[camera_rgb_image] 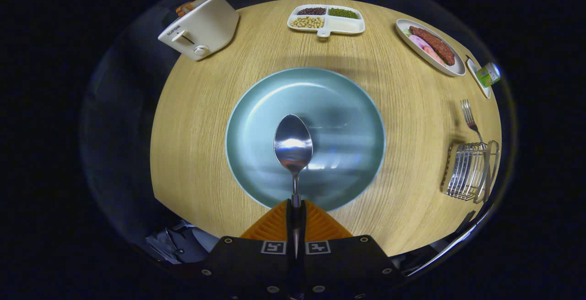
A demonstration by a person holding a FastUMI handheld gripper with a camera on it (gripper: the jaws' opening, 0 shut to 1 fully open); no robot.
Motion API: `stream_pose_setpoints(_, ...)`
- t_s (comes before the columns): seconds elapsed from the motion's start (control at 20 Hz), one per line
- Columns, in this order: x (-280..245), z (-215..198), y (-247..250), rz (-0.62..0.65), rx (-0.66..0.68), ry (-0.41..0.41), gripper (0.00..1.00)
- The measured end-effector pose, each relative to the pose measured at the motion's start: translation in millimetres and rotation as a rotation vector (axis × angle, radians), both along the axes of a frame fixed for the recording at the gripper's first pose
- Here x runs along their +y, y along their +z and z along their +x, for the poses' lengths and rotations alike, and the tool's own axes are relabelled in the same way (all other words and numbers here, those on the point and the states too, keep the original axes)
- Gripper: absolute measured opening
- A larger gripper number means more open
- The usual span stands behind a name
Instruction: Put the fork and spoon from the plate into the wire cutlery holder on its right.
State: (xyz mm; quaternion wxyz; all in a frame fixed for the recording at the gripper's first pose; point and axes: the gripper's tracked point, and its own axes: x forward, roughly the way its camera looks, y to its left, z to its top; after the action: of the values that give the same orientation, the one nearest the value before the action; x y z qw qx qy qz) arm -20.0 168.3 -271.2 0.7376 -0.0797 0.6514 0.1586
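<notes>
My gripper (295, 204) is shut on the handle of a steel spoon (293, 144), both fingers pressing it. The spoon's bowl points forward and hangs above the pale blue plate (348, 103), which lies on the wooden table just ahead of the fingers. To the plate's right stands the wire cutlery holder (469, 171). A fork (470, 119) stands in it, tines up, leaning away from me.
A white toaster (201, 27) sits at the far left of the round wooden table (192, 144). A divided dish of beans (326, 19) lies beyond the plate. A dish with sausage (430, 46) and a small green jar (487, 74) are at the far right.
</notes>
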Motion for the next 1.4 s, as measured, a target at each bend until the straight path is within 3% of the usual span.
stream_pose_setpoints(0.25, -91, -10, 66, -0.057, -0.017, 0.025, 0.01)
stream_pose_setpoints(0.45, -184, -13, 104, -0.184, -0.004, -0.042, 0.01)
stream_pose_setpoints(0.7, -266, -7, 115, -0.342, 0.072, -0.016, 0.01)
stream_pose_setpoints(1.15, -281, 15, 92, -0.467, 0.3, 0.196, 0.01)
stream_pose_setpoints(1.4, -278, 24, 85, -0.476, 0.354, 0.235, 0.03)
